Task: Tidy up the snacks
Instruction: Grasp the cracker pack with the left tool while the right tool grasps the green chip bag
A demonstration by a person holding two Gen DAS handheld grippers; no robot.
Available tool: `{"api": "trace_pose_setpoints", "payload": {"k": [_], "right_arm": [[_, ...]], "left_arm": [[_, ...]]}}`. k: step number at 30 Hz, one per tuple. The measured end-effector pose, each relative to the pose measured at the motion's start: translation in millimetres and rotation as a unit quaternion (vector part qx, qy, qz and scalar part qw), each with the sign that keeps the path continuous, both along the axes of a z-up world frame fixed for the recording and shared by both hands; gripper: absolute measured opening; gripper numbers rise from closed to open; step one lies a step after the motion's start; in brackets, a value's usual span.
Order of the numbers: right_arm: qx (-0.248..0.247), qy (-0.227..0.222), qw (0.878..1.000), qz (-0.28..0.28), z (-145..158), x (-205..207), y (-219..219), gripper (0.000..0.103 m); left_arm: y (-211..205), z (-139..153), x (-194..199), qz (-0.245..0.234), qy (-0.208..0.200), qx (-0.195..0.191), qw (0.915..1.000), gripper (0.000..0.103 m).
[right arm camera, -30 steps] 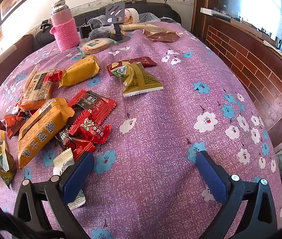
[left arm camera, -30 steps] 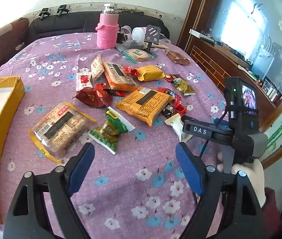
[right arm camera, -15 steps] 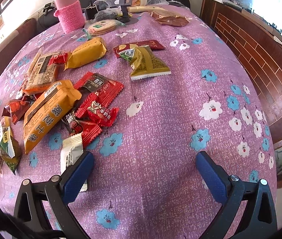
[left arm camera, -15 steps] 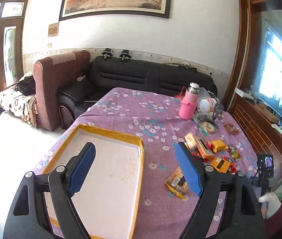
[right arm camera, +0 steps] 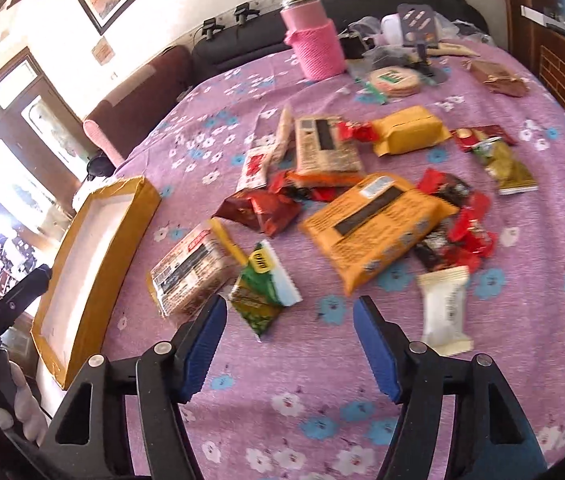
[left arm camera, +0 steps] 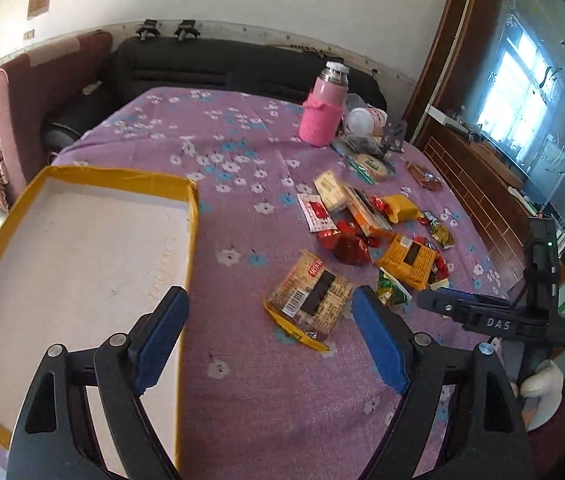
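Observation:
Several snack packets lie scattered on the purple flowered tablecloth (left arm camera: 242,380). A clear biscuit pack (left arm camera: 310,294) (right arm camera: 192,266) lies nearest the yellow-rimmed white tray (left arm camera: 82,248) (right arm camera: 94,248). A green packet (right arm camera: 264,290) (left arm camera: 390,292), a large orange pack (right arm camera: 378,224) (left arm camera: 408,260), a dark red wrapper (right arm camera: 260,210) and a white packet (right arm camera: 444,308) lie close by. My left gripper (left arm camera: 270,334) is open and empty above the cloth between tray and biscuit pack. My right gripper (right arm camera: 290,346) is open and empty just short of the green packet.
A pink flask (left arm camera: 322,110) (right arm camera: 316,40), a round biscuit pack (right arm camera: 394,80) and clutter stand at the table's far side. A sofa (left arm camera: 202,68) lies behind the table. A wooden cabinet (left arm camera: 482,184) runs along the right.
The left gripper has swung from the far room view back down toward the tray and biscuit pack. The right gripper has moved left, from the table's right part to the green packet, its jaws narrower.

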State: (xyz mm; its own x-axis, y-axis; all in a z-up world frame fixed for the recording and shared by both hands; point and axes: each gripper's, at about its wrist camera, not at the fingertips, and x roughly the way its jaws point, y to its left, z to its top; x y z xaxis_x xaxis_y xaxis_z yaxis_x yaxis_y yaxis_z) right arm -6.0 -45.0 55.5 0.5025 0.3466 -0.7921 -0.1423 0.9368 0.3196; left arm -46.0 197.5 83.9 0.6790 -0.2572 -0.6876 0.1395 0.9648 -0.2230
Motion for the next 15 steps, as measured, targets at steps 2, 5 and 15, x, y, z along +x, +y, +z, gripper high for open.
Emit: {"api": "trace_pose_setpoints", "payload": {"k": [2,5,15], "right_arm": [[-0.001,0.005,1.0,-0.002,-9.6,7.4,16.6,0.067],[-0.027,0.006,1.0,-0.006,-24.3,13.7,36.3,0.068],[-0.006,0.017,1.0,-0.019,-33.2,12.4,23.9,0.042]], "left_arm": [[-4.0,-8.7,12.8,0.0,0.021,0.005,0.9998,0.084],[-10.3,-24.3,28.7,-0.01,0.047,0.006,0.9988,0.084],[-42.6,-45.2,64.4,-0.047,0.062,0.054,0.9956,0.084]]}}
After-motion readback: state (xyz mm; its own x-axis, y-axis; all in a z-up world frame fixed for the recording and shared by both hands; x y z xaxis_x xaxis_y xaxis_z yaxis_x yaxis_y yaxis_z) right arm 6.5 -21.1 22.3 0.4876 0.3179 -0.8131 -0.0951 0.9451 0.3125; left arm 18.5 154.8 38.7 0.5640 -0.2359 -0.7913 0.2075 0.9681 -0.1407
